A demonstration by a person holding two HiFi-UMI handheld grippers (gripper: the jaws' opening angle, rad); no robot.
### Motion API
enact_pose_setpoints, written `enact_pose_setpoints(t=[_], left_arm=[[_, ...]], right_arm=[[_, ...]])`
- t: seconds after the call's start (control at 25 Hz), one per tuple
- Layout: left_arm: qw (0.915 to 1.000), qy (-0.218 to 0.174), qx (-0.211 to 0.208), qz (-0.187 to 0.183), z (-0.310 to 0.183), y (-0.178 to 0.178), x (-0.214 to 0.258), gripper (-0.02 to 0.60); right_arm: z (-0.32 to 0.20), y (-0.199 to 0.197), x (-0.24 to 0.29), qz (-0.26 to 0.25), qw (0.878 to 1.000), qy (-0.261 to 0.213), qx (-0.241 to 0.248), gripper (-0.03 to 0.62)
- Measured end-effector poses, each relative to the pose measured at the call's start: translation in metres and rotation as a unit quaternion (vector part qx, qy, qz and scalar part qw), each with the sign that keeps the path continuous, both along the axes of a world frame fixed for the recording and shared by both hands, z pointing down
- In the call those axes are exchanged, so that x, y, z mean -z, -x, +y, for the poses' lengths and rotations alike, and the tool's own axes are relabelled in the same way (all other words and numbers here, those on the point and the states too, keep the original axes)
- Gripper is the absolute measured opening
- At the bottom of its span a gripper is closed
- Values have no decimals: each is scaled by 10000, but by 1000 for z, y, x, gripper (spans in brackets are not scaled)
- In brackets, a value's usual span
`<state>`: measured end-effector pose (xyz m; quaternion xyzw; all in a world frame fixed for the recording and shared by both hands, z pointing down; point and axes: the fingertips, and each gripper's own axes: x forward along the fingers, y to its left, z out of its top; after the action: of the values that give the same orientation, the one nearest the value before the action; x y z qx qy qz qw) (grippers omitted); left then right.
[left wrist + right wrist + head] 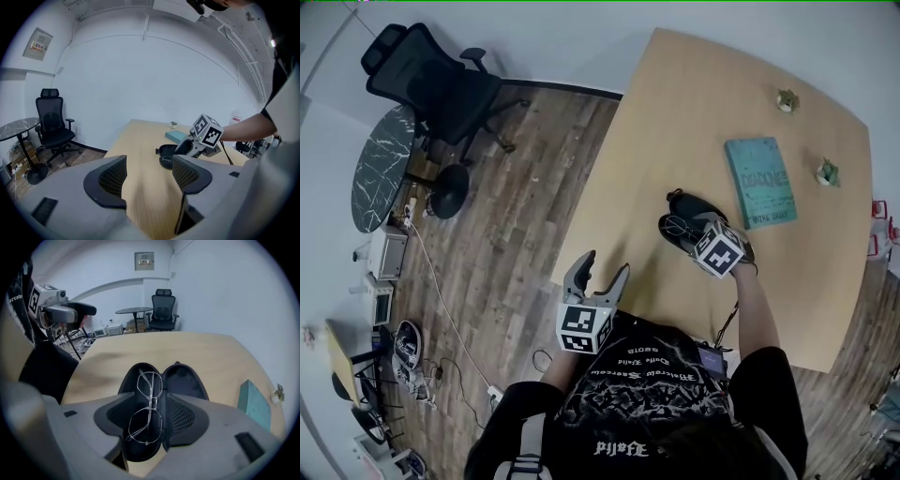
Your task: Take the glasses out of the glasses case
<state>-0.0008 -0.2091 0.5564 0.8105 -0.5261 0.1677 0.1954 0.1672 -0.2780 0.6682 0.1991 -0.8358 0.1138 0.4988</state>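
The wire-framed glasses [146, 404] lie in one half of the open black glasses case [185, 380], which rests on the light wooden table [722, 112] with a teal book [759, 181] near it on the side away from the person. The right gripper [152, 416] points steeply down over the case with its jaws apart, one on either side of the glasses, and the pads do not press on the frame. The left gripper [149, 178] is held at the table's near edge, well apart from the case, its jaws also spread with only bare tabletop showing between them.
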Motion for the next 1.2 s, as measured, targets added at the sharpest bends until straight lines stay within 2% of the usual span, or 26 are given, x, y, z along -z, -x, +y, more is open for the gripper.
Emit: enact_pose_setpoints(t=[0.2, 0.32, 0.52, 0.68, 0.72, 0.96, 1.2], left_arm=[[10000, 36, 45, -62, -3, 10, -2, 310], [9999, 74, 93, -49, -3, 14, -4, 310], [9998, 145, 112, 29, -7, 13, -9, 310], [9999, 144, -17, 48, -12, 4, -11, 310], [9999, 138, -45, 46, -12, 2, -11, 310], [9999, 122, -34, 70, -19, 5, -10, 310], [9999, 100, -68, 101, -24, 3, -9, 310]], right_arm=[[-3, 3, -15, 154, 9997, 179, 25, 225], [-7, 2, -18, 181, 9997, 169, -59, 186], [-8, 1, -19, 175, 9997, 153, -124, 184], [-11, 1, -20, 306, 9995, -26, -55, 172], [-12, -1, -21, 365, 9993, -99, -36, 123], [-14, -1, -20, 378, 9991, -176, -48, 116], [-17, -3, -15, 420, 9980, -446, -122, 109]])
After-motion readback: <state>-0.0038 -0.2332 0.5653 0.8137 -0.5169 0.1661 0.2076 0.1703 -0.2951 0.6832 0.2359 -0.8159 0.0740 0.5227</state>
